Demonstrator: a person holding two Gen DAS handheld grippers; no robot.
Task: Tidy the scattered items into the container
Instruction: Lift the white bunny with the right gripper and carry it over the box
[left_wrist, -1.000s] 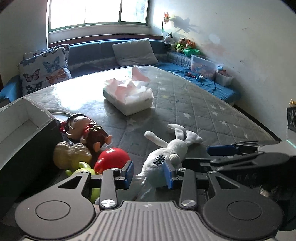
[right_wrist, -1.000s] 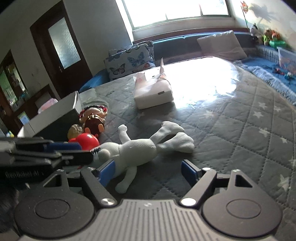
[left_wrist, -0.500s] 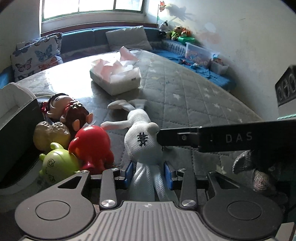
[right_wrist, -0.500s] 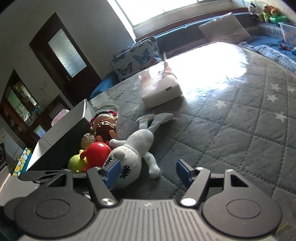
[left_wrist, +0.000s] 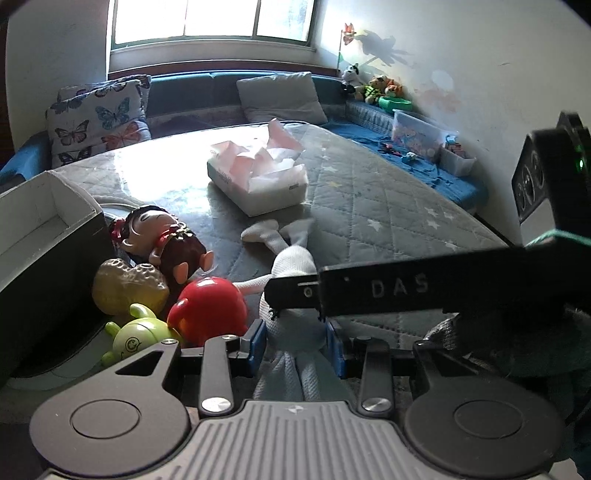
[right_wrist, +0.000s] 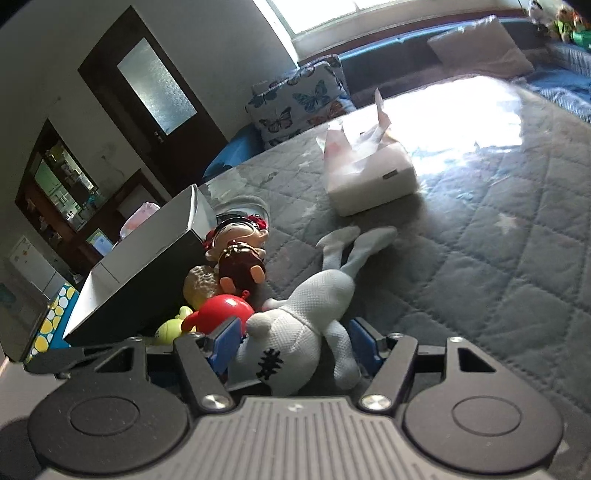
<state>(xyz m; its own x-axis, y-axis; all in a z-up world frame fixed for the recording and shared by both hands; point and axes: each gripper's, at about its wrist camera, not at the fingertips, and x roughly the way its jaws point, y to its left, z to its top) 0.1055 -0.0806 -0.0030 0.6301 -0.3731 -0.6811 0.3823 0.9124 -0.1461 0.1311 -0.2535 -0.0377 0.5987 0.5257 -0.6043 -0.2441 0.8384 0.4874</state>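
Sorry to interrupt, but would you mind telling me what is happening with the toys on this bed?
A person with handheld tongs is gathering scattered toys for the open box. The left tongs have their blue pads pressed against the white knitted bunny, which lies on the grey quilt. The right tongs straddle the same bunny with their pads wider apart. The red toy, green toy, doll and tan bumpy toy lie piled beside the box, not in it.

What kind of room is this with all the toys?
Probably a child's bedroom or playroom at home. There is a quilted star mattress, a butterfly pillow on the window bench, and stuffed animals lined up in the far corner. A white plush bunny lies nearby.
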